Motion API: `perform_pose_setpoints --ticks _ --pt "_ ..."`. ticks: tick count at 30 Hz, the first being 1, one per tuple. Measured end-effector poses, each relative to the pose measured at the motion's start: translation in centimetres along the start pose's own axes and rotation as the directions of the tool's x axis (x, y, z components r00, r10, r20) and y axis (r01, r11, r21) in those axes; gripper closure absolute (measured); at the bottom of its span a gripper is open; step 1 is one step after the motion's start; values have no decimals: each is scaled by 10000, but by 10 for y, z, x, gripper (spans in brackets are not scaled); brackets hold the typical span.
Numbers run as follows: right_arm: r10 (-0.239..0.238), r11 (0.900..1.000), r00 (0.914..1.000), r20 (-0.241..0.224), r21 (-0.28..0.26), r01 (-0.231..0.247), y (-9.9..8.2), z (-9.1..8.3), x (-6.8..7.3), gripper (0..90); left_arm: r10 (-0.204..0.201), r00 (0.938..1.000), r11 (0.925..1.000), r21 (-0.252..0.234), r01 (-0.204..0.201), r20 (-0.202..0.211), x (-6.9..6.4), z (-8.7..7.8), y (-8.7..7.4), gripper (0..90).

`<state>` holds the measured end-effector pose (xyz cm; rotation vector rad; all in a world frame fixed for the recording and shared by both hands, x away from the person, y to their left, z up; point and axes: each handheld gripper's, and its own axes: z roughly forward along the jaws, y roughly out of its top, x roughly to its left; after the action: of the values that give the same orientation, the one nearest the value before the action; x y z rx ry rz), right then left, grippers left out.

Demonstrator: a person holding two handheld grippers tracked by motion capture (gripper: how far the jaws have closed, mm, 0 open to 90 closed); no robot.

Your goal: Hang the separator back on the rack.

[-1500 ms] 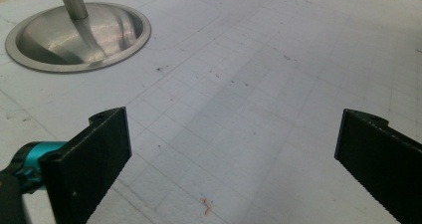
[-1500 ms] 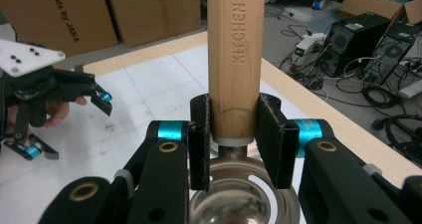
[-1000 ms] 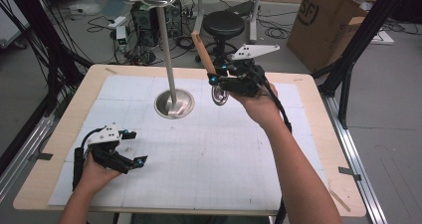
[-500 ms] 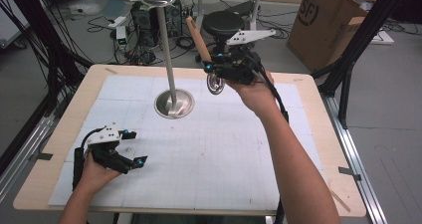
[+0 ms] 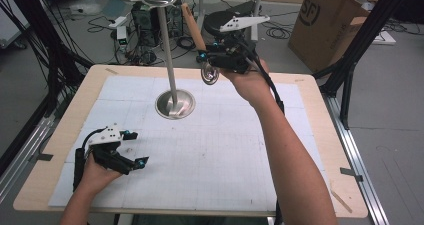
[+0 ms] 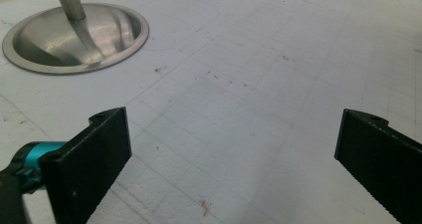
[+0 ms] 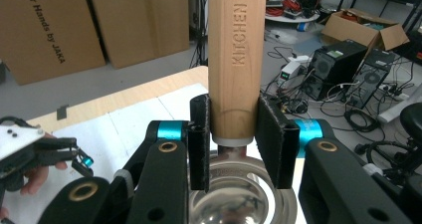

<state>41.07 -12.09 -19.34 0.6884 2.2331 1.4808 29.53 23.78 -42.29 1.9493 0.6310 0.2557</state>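
In the high view, a ladle with a wooden handle and a steel bowl is held in the air by the right gripper, above the far edge of the table. The handle is tilted up and away toward the far left, and the bowl hangs just below the fingers. A steel stand, a tall pole on a round base, is set near the middle of the far half of the table, just to the left of the ladle. The left gripper is rested low near the table's near-left corner, well apart from the stand and the ladle.

In the left gripper view, the black fingers are spread wide with nothing between them, above the white gridded mat. The stand's base is seen at the upper left.

In the right gripper view, the wooden handle is clamped between the two fingers just above its metal collar, and the shiny bowl is seen below them. The left gripper is seen farther off at the left, and cardboard boxes stand beyond the table.
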Motion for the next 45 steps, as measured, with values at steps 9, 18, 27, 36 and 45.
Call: perform_pose_setpoints --ticks 9,18,27,36,45 --pt "-66 9999 9999 -97 150 68 7 9 -1 686 16 10000 10000 8 -16 13 1 0 0 18" --pt "-7 9996 10000 -36 286 8 12 19 -4 686 25 10000 10000 52 -25 23 0 0 0 19" --pt "75 9995 9999 -98 319 -72 12 27 -5 685 25 10000 10000 45 -25 29 1 0 0 19" --pt "137 9994 9997 -181 330 -131 11 36 -7 685 54 10000 10000 28 -54 17 2 0 0 19" --pt "255 9990 9994 -241 374 -246 9 44 -9 685 -37 10000 10000 -12 38 28 2 0 -1 19"
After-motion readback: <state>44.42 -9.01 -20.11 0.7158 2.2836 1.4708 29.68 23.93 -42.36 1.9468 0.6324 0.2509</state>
